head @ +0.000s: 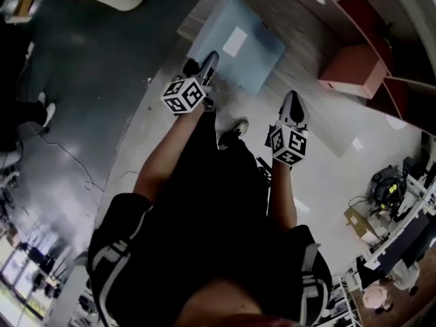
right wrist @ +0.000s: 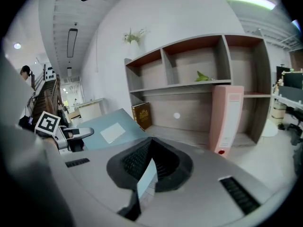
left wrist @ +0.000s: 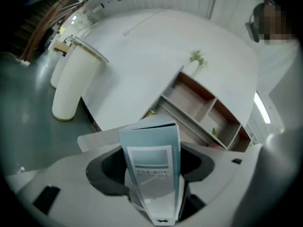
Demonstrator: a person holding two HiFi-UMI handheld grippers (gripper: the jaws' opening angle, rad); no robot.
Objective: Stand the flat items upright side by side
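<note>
Step in hand: raising the blue file box [head: 238,43], tilted at 12 o'clock. My left claw [head: 210,63] clamps its spine; my right claw [head: 294,104] is closed, empty. Next, I judge: stand it beside the pink file box [head: 354,70] at 2 o'clock.

Office: wooden shelf unit [right wrist: 199,74] with pink file box [right wrist: 227,119]; computer desks [head: 407,245]

Pale blue file box [head: 262,56], pink binder [right wrist: 228,119], brown book [right wrist: 142,116], dark grey floor [head: 82,80]
</note>
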